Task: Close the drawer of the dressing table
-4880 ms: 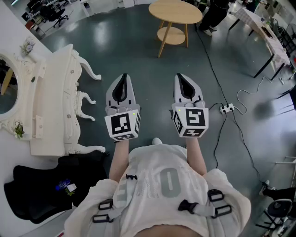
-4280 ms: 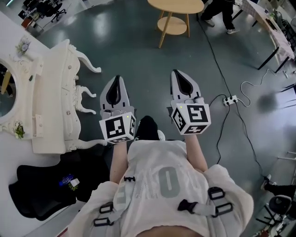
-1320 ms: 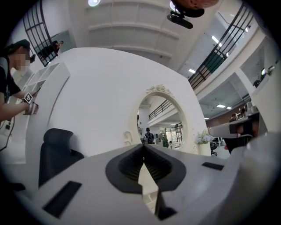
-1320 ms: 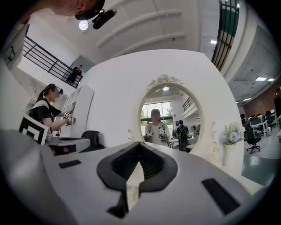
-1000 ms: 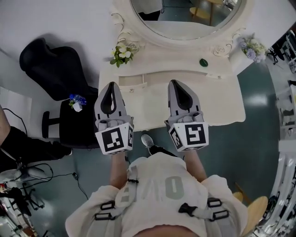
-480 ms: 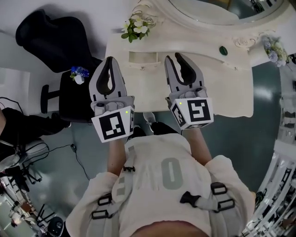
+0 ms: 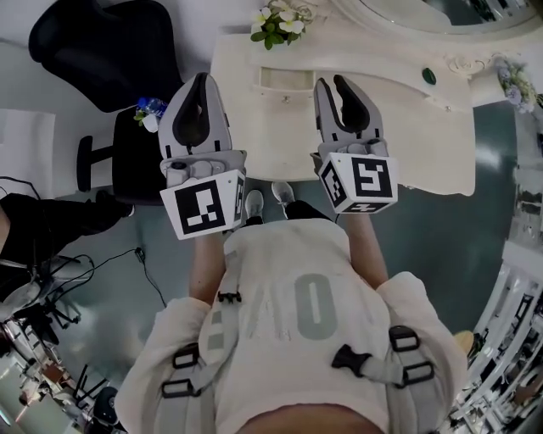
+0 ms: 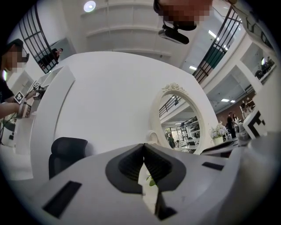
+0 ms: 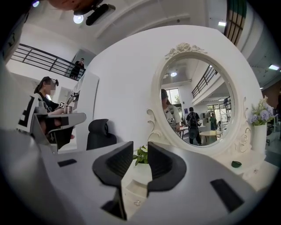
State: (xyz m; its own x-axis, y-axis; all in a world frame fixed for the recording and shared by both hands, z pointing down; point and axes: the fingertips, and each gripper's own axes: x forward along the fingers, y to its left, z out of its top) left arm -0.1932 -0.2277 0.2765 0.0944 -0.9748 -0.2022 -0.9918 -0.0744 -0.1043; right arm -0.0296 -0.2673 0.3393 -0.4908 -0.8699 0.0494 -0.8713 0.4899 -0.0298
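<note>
Head view, from the left: a black office chair (image 7: 102, 42) fills the upper left of the frame, against the white wall. Right of it comes our left claw (image 7: 201, 80), with its marker cube below it. Its two jaws are pressed together at the tips and nothing is caught in them. The left gripper view agrees: the dark pads (image 8: 131, 165) meet at a point and hold nothing, with the wall and the oval mirror (image 8: 184, 118) behind.

Next, in the upper middle of the frame, is the drawer (image 7: 288, 80) of the dressing table (image 7: 424, 144). It stands pulled out of the low unit under the mirror, so we look down into its hollow. A small bunch of white flowers (image 7: 276, 21) sits on the table above it, at the top edge.

Just right of the drawer is our right claw (image 7: 332, 85), its jaws spread and its tips at the drawer's right end. We cannot tell from here whether they touch it. In the right gripper view the drawer's front, with its small knob (image 9: 137, 203), shows through the gap between the parted pads (image 9: 160, 165), and nothing is pinched. Farther right, a small green object (image 7: 429, 76) lies on the table.
</note>
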